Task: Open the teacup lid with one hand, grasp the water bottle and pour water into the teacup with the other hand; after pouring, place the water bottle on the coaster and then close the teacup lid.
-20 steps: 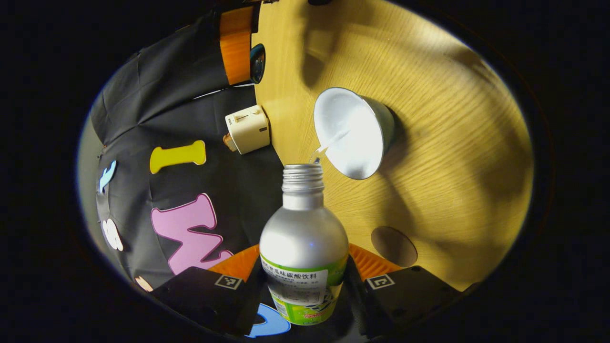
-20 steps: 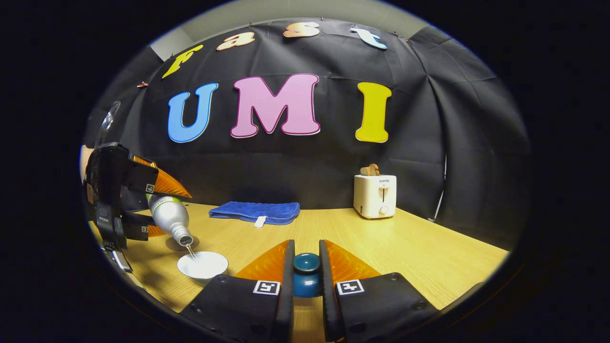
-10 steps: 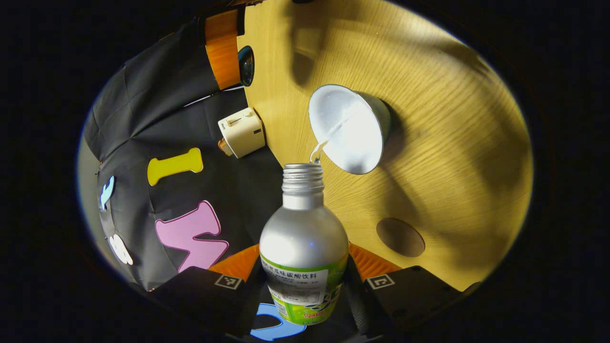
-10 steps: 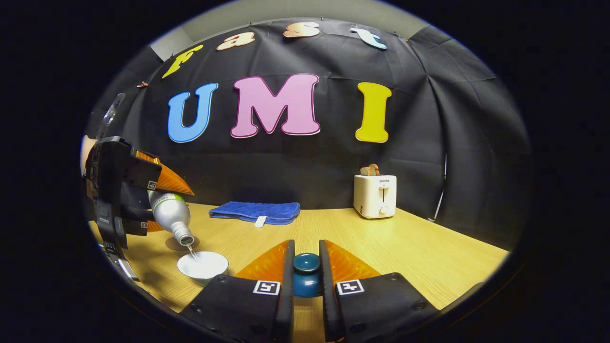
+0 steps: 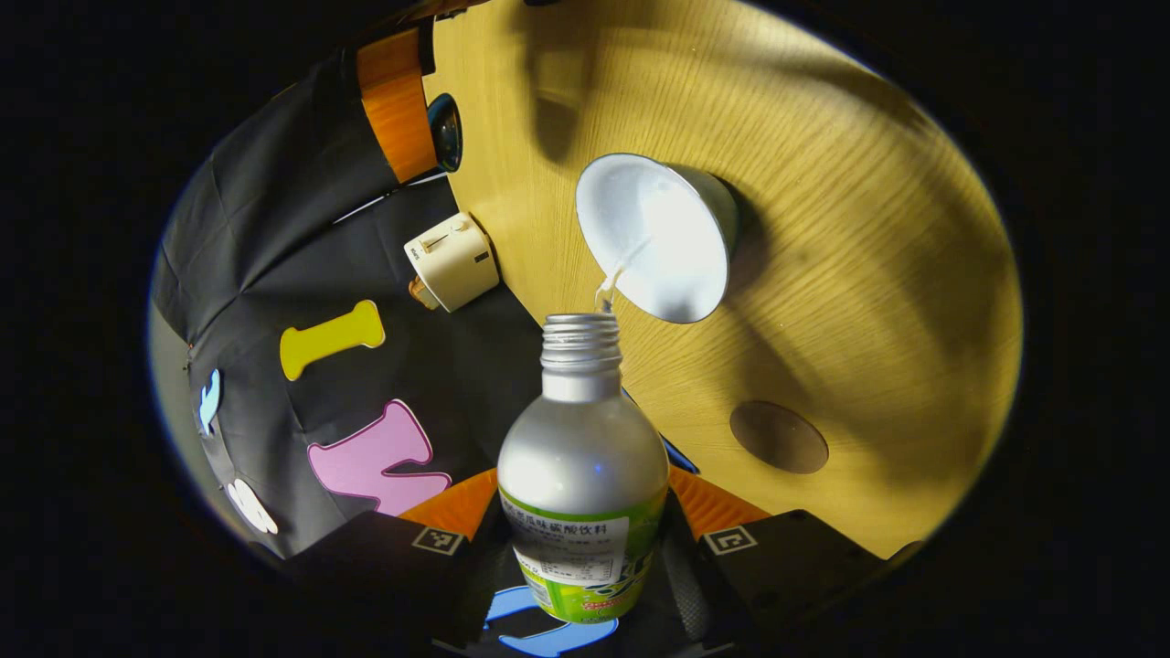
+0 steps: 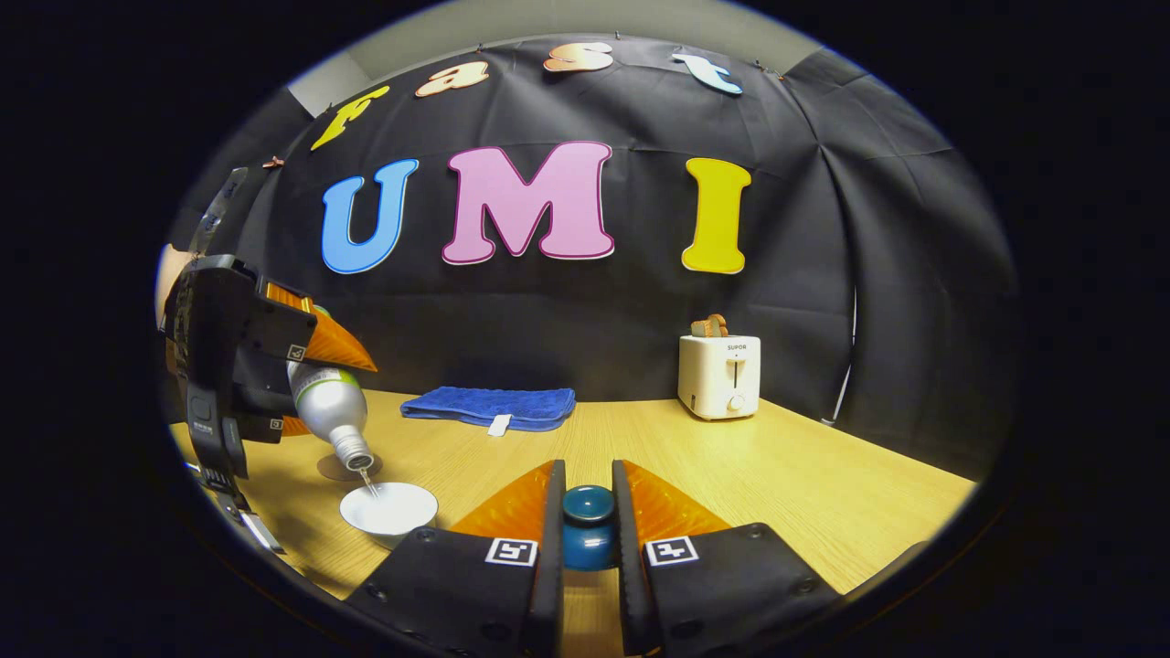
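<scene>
Wooden desk (image 6: 777,475) carries the teacup (image 5: 654,236) just beyond the left gripper (image 5: 581,548) fingers, which pinch the tilted water bottle (image 5: 581,475) for pouring; the right gripper (image 6: 585,539) fingers pinch the teacup lid (image 6: 585,521) aside.

The lower end of the water bottle (image 5: 582,475) drops out of the left gripper view's bottom edge, its sides hidden between the left gripper (image 5: 585,548)'s fingers. In the right gripper view, only the knob of the teacup lid (image 6: 586,525) shows between the right gripper (image 6: 586,512)'s fingers; the rest lies behind them. The teacup (image 6: 389,509)'s water level cannot be judged. The coaster (image 6: 340,468) is partly screened by the bottle's neck. The blue towel (image 5: 678,452) shows as a mere sliver.
</scene>
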The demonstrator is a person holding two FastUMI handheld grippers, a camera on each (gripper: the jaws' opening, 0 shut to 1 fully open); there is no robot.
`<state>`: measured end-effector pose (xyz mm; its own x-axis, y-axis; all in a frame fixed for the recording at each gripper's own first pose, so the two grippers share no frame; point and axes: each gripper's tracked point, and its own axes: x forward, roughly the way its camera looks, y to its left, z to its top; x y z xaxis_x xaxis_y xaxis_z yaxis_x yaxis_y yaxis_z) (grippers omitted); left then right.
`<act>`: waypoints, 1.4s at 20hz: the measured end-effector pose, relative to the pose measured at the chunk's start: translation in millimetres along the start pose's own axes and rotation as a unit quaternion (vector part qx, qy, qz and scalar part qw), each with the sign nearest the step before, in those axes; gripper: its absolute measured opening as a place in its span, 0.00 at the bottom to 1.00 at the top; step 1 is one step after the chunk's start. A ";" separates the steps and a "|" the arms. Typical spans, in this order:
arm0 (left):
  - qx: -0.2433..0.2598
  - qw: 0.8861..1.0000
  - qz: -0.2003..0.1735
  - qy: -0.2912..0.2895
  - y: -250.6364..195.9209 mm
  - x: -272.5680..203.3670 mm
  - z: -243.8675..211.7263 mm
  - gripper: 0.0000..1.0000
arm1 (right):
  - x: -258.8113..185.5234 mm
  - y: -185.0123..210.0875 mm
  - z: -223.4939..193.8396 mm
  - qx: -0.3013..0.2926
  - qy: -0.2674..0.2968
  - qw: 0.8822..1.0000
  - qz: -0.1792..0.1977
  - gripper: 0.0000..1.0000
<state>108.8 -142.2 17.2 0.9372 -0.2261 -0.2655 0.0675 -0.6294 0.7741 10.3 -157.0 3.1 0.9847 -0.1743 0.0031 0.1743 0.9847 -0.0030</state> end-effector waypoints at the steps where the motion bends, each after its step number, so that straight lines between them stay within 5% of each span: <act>1: 0.003 1.000 0.000 0.001 -1.1 -1.2 0.1 0.80 | 0.3 -0.1 0.0 0.000 0.000 1.000 0.000 0.28; 21: 0.022 1.000 0.017 -0.001 6.7 0.6 -0.4 0.80 | 0.4 0.2 -0.4 0.000 0.000 1.000 0.000 0.28; 28: -0.080 0.995 0.051 -0.028 8.6 -0.8 4.6 0.80 | -3.0 -0.3 -1.0 0.000 0.000 1.000 0.005 0.28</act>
<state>107.1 -150.9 21.4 0.9218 -0.3268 -0.2086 0.0307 -0.4748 0.8796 7.3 -156.8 2.1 0.9862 -0.1653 0.0033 0.1653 0.9862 -0.0025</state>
